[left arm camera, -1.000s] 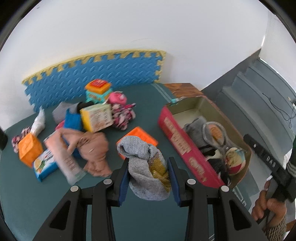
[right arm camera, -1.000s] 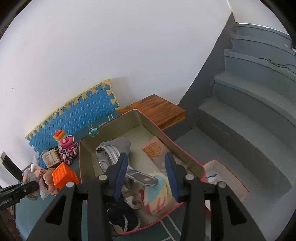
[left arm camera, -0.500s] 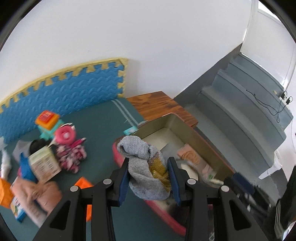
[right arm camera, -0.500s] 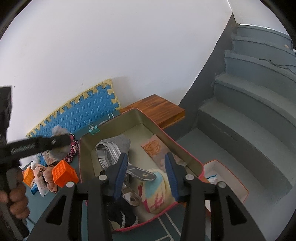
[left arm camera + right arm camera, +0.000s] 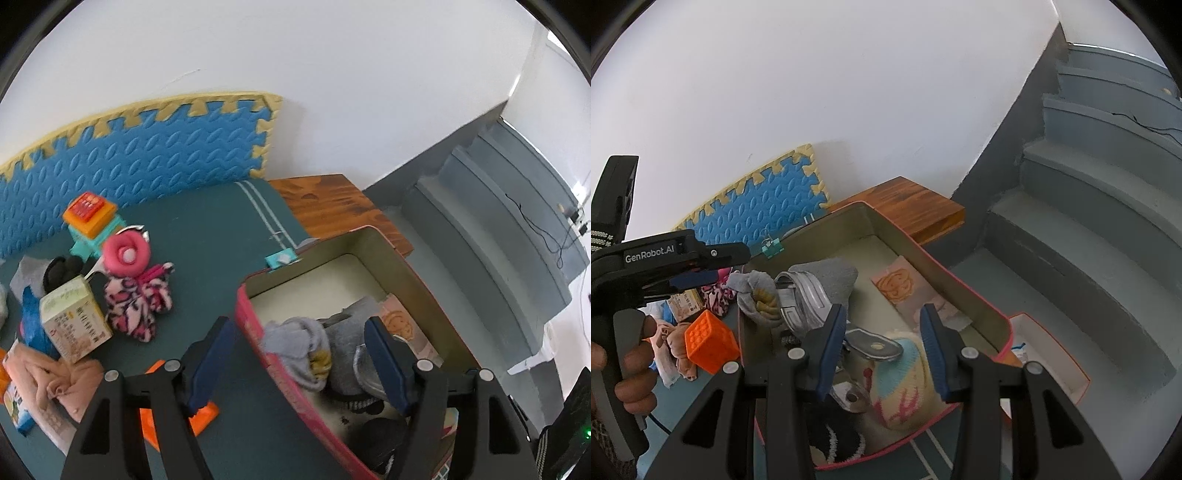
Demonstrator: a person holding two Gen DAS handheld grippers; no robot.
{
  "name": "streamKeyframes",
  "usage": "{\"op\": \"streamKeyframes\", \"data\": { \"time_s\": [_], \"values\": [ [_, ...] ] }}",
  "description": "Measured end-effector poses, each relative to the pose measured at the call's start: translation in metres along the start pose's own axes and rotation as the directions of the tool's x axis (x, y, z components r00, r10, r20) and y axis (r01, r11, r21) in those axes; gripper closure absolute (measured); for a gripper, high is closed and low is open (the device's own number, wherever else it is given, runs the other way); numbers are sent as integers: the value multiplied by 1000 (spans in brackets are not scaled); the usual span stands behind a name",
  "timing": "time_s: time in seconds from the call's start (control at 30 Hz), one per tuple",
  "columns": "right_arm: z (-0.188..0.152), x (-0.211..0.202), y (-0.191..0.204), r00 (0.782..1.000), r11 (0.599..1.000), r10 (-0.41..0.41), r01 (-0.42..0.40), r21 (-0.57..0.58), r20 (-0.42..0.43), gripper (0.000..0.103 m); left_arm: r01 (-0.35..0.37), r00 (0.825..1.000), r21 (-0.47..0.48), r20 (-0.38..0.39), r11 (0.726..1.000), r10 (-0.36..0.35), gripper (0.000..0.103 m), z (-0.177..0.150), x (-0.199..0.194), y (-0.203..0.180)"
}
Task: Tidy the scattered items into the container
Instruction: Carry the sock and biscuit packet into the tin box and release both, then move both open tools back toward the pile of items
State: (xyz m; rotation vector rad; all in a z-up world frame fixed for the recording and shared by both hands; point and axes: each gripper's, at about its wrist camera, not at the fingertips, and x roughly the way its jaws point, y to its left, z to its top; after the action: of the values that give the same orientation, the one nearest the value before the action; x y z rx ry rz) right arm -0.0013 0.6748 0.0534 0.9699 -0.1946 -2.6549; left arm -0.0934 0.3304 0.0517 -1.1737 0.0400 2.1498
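Your left gripper [image 5: 299, 354] has its fingers spread wide and holds nothing; it hangs over the near wall of the red container [image 5: 295, 384]. The grey sock [image 5: 295, 343] lies just inside that wall, on top of the other clothes. Your right gripper [image 5: 882, 339] is also wide apart and empty, above the colourful knitted piece [image 5: 905, 384] and the metal clip [image 5: 873, 345] in the container. In the right wrist view, your hand [image 5: 624, 365] grips the left tool's handle. Farther left on the green mat [image 5: 207, 236] remain the orange cube [image 5: 709, 341], the small carton [image 5: 74, 325], the pink patterned sock [image 5: 136, 299] and the pink ring toy [image 5: 123, 254]. Behind them the blue foam tile [image 5: 129, 162] leans on the wall.
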Motion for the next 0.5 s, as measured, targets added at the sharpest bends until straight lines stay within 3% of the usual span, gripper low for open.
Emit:
{"op": "streamKeyframes", "data": {
  "time_s": [0.23,0.5],
  "values": [
    [3,3,6,1000,1000,-15,15,-12,-3,58,-33,999,-15,7,999,33,29,-12,-12,19],
    [7,-9,30,999,998,0,3,-60,38,58,-120,993,-70,14,990,121,29,-51,-40,66]
  ]
}}
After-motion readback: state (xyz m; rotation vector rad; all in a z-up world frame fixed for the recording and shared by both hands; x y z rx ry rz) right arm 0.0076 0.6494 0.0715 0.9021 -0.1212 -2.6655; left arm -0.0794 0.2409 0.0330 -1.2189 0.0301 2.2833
